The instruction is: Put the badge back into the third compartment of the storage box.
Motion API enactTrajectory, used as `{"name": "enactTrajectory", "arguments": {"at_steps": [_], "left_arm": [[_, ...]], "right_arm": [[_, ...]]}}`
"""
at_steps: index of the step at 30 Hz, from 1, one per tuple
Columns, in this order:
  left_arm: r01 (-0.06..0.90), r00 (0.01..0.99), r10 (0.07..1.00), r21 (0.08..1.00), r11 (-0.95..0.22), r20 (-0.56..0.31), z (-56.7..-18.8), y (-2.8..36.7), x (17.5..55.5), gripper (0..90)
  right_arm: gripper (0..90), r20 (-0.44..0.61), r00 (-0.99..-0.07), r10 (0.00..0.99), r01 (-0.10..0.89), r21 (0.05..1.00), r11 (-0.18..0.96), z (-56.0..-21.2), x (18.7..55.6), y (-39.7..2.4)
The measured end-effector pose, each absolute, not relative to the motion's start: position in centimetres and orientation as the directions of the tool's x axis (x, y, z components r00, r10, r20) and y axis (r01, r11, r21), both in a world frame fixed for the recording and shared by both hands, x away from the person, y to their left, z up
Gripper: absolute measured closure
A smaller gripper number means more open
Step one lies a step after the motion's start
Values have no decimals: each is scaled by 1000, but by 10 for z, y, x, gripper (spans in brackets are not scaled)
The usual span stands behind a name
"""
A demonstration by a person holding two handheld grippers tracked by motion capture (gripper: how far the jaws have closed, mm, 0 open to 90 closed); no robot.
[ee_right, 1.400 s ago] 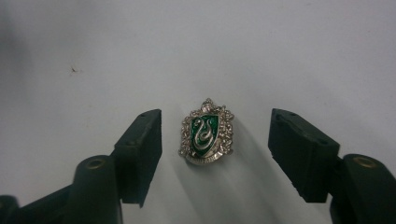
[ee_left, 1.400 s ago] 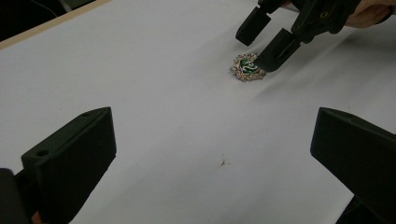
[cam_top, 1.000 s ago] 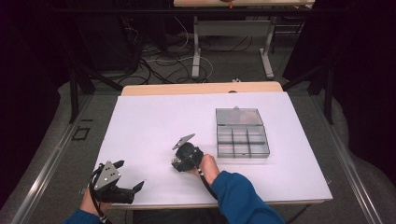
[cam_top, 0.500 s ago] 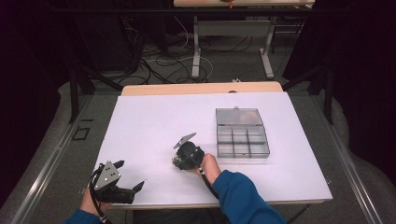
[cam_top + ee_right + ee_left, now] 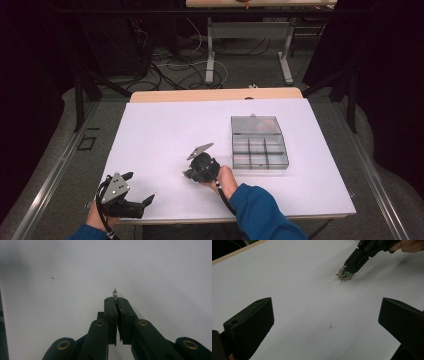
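Observation:
A small green ornament with a silver, spiky rim (image 5: 345, 274) is pinched in the tips of my right gripper (image 5: 352, 264), low over the white table; whether it touches the surface I cannot tell. In the right gripper view only its silver edge (image 5: 115, 293) pokes out above the closed jaws of my right gripper (image 5: 116, 300). From above, the right gripper (image 5: 188, 175) sits at the table's front middle. My left gripper (image 5: 139, 187) stands open at the front left corner, nothing between its jaws, pointing toward the ornament.
A clear plastic box (image 5: 258, 142) with several compartments lies to the right of the right gripper. A white sheet covers the table (image 5: 165, 125). A tiny brown speck (image 5: 330, 326) marks the sheet between the left gripper's jaws.

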State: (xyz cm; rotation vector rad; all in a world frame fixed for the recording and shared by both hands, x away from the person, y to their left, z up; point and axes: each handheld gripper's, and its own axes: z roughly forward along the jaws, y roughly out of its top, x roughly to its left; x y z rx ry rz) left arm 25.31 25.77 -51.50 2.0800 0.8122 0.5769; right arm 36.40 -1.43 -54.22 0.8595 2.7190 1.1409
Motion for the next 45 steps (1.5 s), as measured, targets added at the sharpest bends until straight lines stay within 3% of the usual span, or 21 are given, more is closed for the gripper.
{"name": "enactTrajectory", "arguments": {"at_steps": [20,45], "left_arm": [[345,689,716,816,-464,116,-515,258,253,4],[347,693,712,815,-464,110,-516,257,254,3]], "right_arm": [[874,93,-846,526,434,694,575,-530,351,-27],[874,60,-821,567,420,737,530,-504,342,-73]]}}
